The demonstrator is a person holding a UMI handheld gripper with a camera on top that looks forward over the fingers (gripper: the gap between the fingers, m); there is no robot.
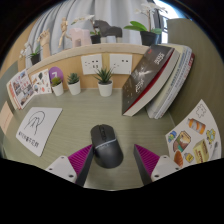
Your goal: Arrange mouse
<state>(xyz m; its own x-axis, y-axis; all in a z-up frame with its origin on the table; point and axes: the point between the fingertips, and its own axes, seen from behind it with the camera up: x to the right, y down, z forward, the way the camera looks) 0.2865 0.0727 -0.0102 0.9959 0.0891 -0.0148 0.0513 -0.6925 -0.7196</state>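
A dark grey computer mouse (105,145) lies on the pale wooden desk (140,130), its rear end between my fingertips. My gripper (110,163) is open, and there is a gap between the mouse and each magenta pad. The left finger (72,163) and right finger (148,160) stand at either side of the mouse's back half. The mouse rests on the desk by itself.
A white card with a drawing (35,128) lies left of the mouse, and a colourful leaflet (195,135) to its right. Books (155,80) lean at the back right. Small potted plants (104,80) and a purple object (56,80) line the back wall.
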